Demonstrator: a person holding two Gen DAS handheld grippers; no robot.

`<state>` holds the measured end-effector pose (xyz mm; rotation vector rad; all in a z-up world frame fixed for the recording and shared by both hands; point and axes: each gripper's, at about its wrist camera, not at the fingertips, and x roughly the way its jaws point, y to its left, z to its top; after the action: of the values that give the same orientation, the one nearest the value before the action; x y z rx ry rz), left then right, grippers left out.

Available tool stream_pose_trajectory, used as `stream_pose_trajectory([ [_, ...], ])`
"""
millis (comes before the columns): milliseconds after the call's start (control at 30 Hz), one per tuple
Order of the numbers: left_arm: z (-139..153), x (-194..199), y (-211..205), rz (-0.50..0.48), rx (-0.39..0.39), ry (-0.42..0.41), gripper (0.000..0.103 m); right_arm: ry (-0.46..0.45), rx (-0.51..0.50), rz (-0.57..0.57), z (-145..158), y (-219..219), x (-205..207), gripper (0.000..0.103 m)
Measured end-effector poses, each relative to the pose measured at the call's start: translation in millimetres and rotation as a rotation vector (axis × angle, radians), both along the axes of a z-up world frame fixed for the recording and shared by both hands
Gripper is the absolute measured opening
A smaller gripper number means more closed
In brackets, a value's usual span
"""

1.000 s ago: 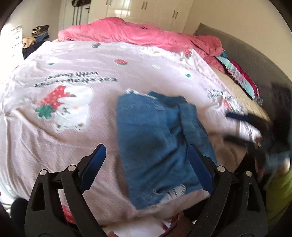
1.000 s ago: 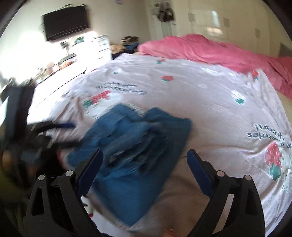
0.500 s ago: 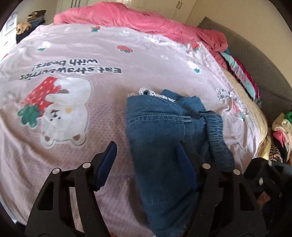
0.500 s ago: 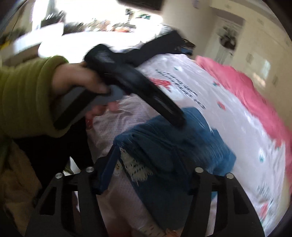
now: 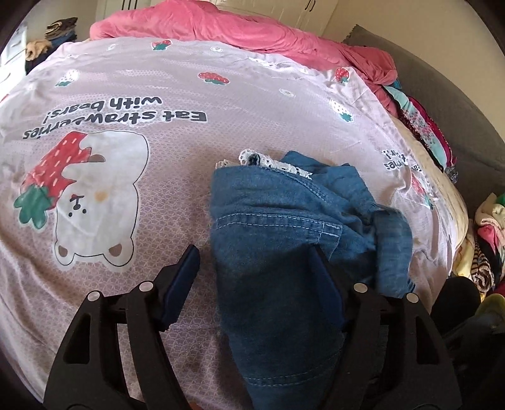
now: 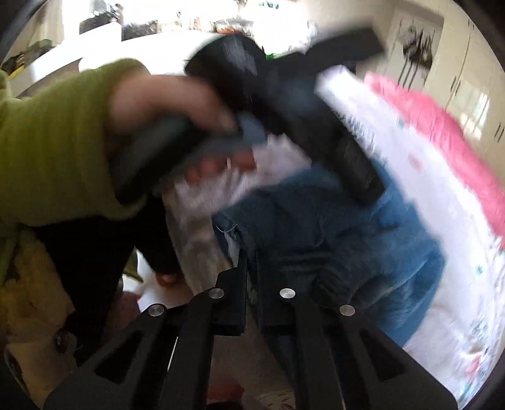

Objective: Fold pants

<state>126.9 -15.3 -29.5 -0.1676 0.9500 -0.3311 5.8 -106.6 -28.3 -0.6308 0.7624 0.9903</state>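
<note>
Blue denim pants with white lace trim lie bunched and partly folded on the pale pink bedsheet. My left gripper is open, low over the near part of the pants, its right finger on the denim. In the right wrist view the pants hang over the bed edge, and my right gripper is shut on their near edge. The left gripper, held by a hand in a green sleeve, shows blurred above them.
A pink duvet lies along the far side of the bed. Colourful clothes lie by the grey headboard, and more clothes are piled at the right. The bed edge is just below my grippers.
My right gripper has closed on the near edge of the pants. My left gripper has moved in lower over the pants and stays open.
</note>
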Motion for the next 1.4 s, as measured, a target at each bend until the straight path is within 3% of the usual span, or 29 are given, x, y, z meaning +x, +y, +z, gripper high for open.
stream_pose_trajectory([
  [67, 0.0, -1.8, -0.4, 0.006, 0.002, -0.006, 0.066, 0.015, -0.019, 0.008, -7.5, 1.8, 0.6, 0.007],
  [267, 5.6, -6.9, -3.1, 0.012, 0.033, -0.032, 0.067, 0.086, 0.059, -0.007, 6.4, -12.5, 7.2, 0.015],
  [433, 12.3, -13.7, -5.4, 0.012, 0.044, -0.048, 0.068, 0.127, 0.246, -0.041, 40.8, -37.7, 16.0, 0.028],
  [533, 15.9, -17.0, -7.3, 0.013, 0.054, -0.058, 0.069, 0.12, 0.327, -0.06, 56.9, -51.6, 18.8, 0.039],
  [700, 22.5, -24.2, -9.7, 0.014, 0.067, -0.073, 0.07, 0.095, 0.385, -0.161, 66.2, -68.9, 31.3, 0.04],
  [833, 30.5, -29.9, -9.0, 0.021, 0.067, -0.09, 0.072, 0.08, 0.453, -0.225, 77.9, -83.9, 44.3, 0.056],
  [1067, 42.3, -37.7, -5.2, 0.041, 0.077, -0.12, 0.073, 0.065, 0.537, -0.316, 81.7, -111.1, 61.3, 0.057],
  [1400, 46.3, -43.0, 0.2, 0.053, 0.078, -0.131, 0.077, 0.06, 0.544, -0.443, 74.8, -132.1, 75.5, 0.057],
])
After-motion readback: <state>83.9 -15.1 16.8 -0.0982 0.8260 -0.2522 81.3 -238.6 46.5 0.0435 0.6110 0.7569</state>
